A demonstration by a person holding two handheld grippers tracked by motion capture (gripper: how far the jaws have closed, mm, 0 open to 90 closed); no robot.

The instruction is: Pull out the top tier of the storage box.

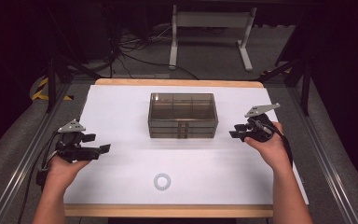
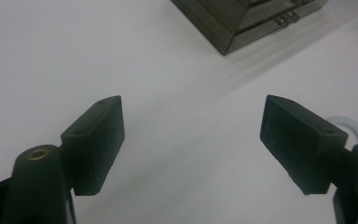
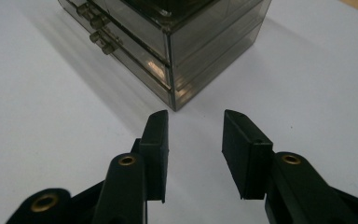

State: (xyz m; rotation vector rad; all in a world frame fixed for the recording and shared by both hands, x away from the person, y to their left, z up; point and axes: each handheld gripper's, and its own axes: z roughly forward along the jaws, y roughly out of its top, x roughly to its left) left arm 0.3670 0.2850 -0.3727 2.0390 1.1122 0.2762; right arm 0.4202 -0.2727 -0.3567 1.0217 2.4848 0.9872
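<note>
On the white table top (image 1: 121, 107) a smoky transparent drawer box (image 1: 182, 115) stands at the centre, its handled drawer fronts facing the person; a small pale ring (image 1: 162, 181) lies flat at six o'clock from the box, well apart from it and near the table's front edge; the left gripper (image 1: 103, 149) is held at about eight o'clock from the box, well apart from it, its jaws pointing toward three o'clock and spread wide with only bare table between them; in the left gripper view the ring (image 2: 354, 127) peeps out behind the right-hand jaw, and a corner of the box (image 2: 242, 23) sits at one o'clock; the right gripper (image 1: 234, 134) hovers at about four o'clock from the box, just beside its front right corner, jaws pointing toward nine o'clock; in the right gripper view its jaws stand partly parted, nothing pinched, and the corner of the box (image 3: 177, 56) lies near, at twelve o'clock, not touched.
</note>
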